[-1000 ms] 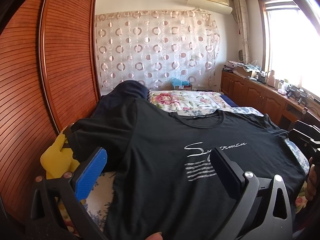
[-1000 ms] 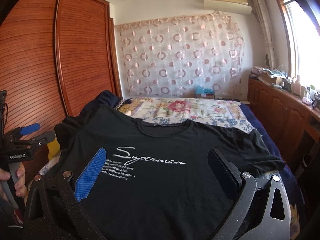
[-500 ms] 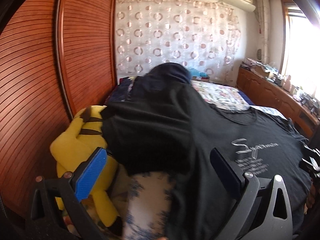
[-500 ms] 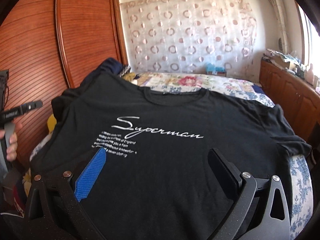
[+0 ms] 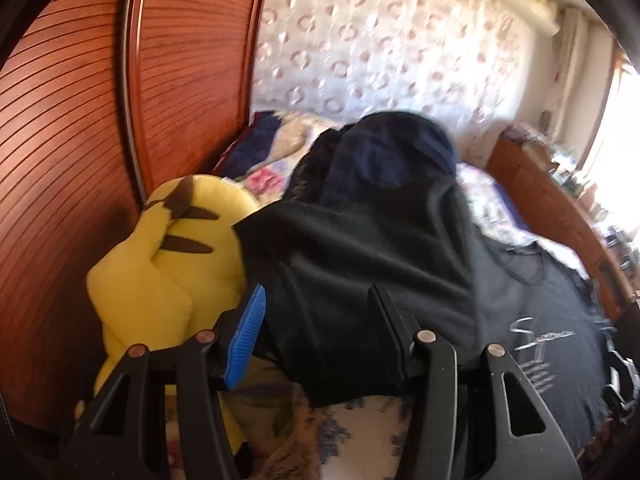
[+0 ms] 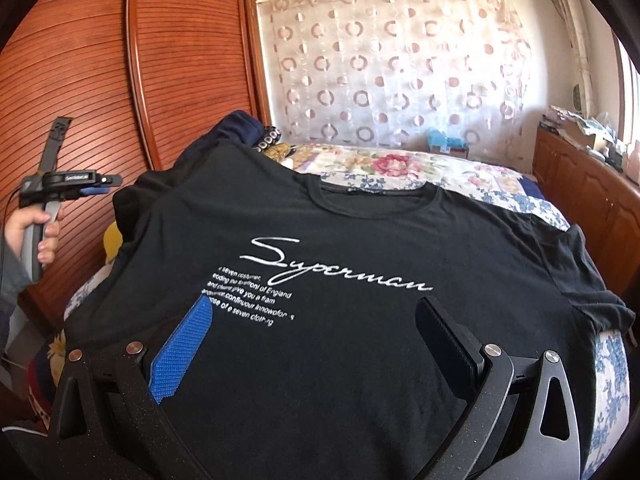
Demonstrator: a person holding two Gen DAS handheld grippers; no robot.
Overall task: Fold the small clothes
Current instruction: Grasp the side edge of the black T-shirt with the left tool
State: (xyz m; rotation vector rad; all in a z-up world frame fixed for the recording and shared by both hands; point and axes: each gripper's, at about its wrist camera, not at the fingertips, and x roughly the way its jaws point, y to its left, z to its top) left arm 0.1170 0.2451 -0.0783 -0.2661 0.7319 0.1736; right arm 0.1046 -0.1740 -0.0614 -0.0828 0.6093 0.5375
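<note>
A black T-shirt with white "Superman" lettering lies spread face up on the bed. Its left sleeve drapes over a dark heap at the bed's left side. My left gripper is open, its fingers partly closed in around the sleeve's lower edge without pinching it. From the right wrist view it hangs in the air left of the shirt. My right gripper is wide open over the shirt's lower front, holding nothing.
A yellow plush toy sits at the bed's left edge against the wooden wardrobe. A dark blue garment pile lies behind the sleeve. The floral bedspread extends to the curtain. Wooden cabinets run along the right.
My left gripper swung left toward the shirt's left sleeve and its jaws narrowed. My right gripper moved lower and closer over the shirt's front.
</note>
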